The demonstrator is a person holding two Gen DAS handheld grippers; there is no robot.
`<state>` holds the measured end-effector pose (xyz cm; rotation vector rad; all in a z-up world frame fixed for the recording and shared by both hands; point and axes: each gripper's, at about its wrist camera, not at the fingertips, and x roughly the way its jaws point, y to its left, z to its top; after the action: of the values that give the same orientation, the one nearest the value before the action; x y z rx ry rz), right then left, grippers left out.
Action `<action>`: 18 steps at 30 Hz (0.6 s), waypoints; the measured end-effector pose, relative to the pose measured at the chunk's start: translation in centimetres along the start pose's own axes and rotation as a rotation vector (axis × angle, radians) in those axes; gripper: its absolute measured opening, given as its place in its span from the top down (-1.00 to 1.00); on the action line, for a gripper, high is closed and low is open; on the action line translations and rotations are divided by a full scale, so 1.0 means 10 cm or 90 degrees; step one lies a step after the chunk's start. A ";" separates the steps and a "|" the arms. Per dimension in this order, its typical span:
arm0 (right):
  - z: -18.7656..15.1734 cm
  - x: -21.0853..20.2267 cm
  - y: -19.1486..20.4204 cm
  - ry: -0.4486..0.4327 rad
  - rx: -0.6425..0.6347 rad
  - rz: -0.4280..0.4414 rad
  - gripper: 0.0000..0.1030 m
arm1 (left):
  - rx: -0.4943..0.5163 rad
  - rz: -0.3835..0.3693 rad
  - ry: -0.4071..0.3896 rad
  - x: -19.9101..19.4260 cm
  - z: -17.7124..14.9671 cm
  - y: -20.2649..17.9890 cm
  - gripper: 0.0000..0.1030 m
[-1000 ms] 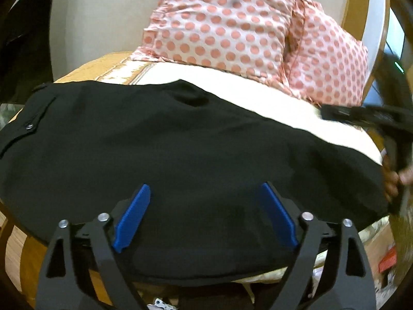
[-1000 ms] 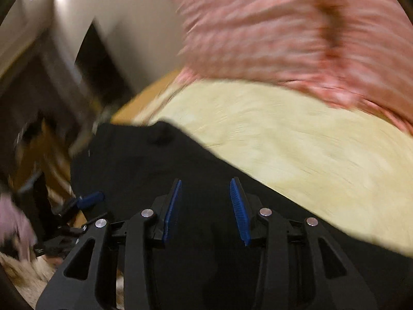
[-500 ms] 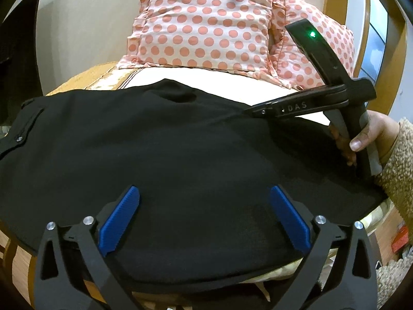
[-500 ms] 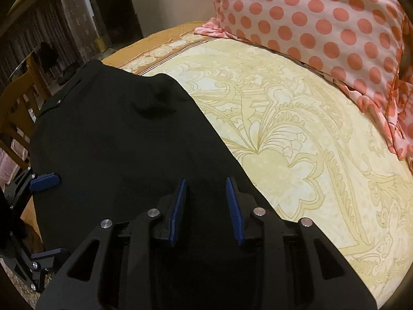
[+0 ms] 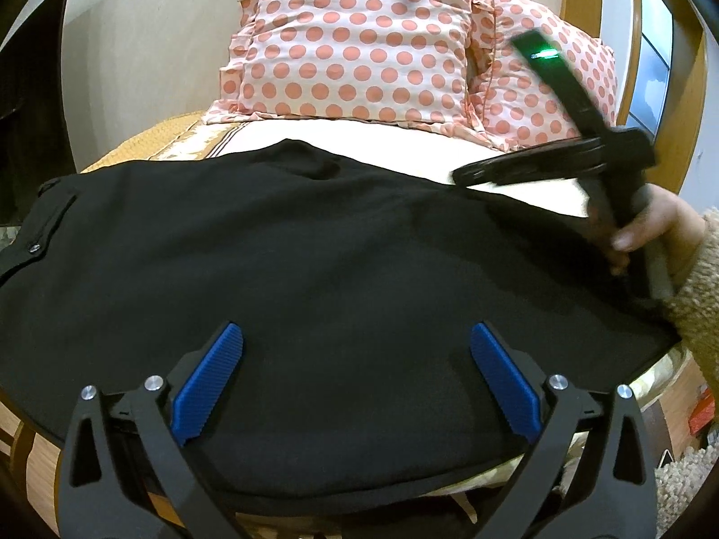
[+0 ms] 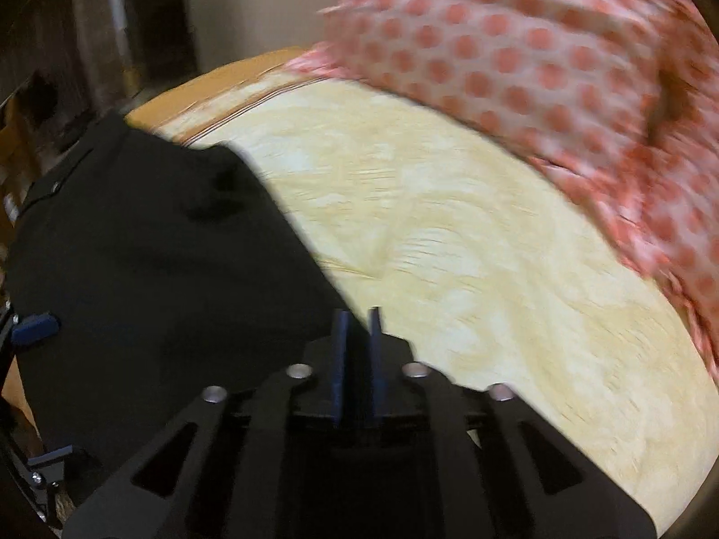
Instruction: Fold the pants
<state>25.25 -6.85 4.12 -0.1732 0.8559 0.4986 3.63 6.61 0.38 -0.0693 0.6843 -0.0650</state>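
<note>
Black pants (image 5: pixel 314 278) are spread flat across the bed (image 6: pixel 472 247), soft matte fabric with a buttoned pocket at one end. The bedspread is cream with a swirly pattern, and there are frilly polka-dot pillows (image 5: pixel 350 40) behind. Left gripper (image 5: pixel 355 382) hovers over the near edge, ribbed blue pads wide apart, holding nothing. Right gripper (image 6: pixel 357 346) looks nearly closed at the pants' far edge; blurry, can't tell if it's pinching cloth.

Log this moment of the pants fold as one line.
task: fold pants | pants: flat on bed | left gripper: open above near edge | right gripper: nearly closed at far edge, grip unclear
</note>
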 end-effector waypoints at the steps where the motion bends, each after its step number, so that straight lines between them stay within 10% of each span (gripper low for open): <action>1: -0.09 -0.17 -0.15 -0.027 0.033 -0.018 -0.35 | 0.001 -0.001 -0.002 0.00 0.00 0.00 -0.96; 12: -2.42 -2.00 -2.29 -0.114 0.523 -0.460 -0.47 | 0.019 -0.005 -0.010 0.00 -0.02 0.01 -0.96; 18: -3.45 -2.51 -2.72 -0.149 0.698 -0.513 -0.46 | 0.030 0.007 -0.006 0.01 -0.02 0.00 -0.96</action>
<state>1.23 -51.14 -0.61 0.5317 0.6557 -0.7149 3.59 6.54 0.15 -0.0204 0.6735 -0.0695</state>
